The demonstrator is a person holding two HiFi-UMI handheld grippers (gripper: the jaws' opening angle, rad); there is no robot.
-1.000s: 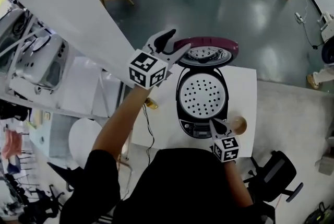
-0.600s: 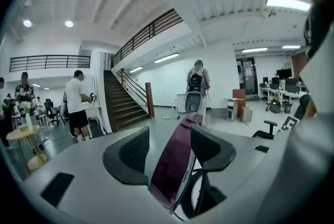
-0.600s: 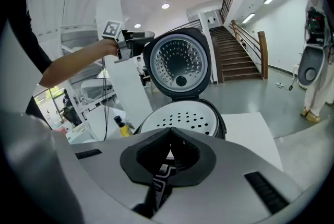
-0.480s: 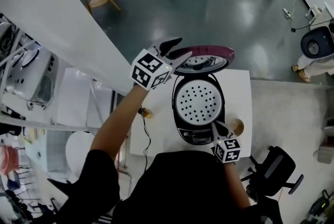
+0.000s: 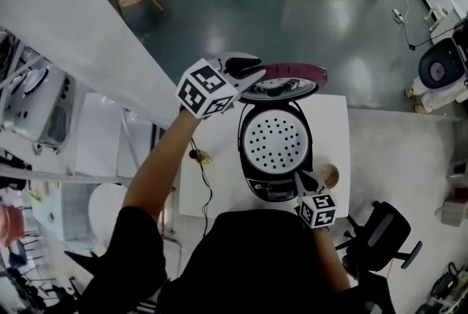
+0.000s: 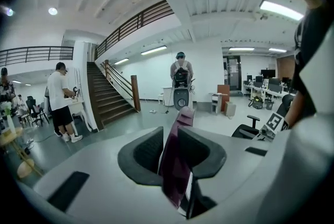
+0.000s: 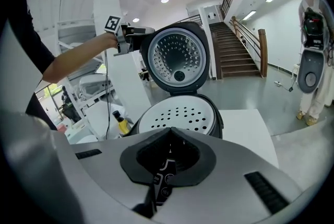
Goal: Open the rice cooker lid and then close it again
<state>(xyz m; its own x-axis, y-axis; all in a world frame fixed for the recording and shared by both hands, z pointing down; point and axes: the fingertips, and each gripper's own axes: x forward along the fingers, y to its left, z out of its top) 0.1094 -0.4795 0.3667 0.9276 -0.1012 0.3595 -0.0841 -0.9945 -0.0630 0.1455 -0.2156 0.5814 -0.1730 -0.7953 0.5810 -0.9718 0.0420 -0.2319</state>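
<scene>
1. The rice cooker (image 5: pixel 246 159) sits on the white table (image 5: pixel 338 126) right below me. It has a dark body, with its control panel (image 5: pixel 269 190) at the near edge.
2. The lid (image 5: pixel 292 73) stands swung up at the far side, maroon outside and silvery and dimpled inside.
3. A white plate (image 5: pixel 276 138) dotted with holes covers the pot opening.
4. My left gripper (image 5: pixel 247 69) has just been closing its jaws, and they now pinch the lid's maroon rim.
5. My right gripper (image 5: pixel 300 175) is pressed together and empty, with its tips down by the control panel.
</scene>
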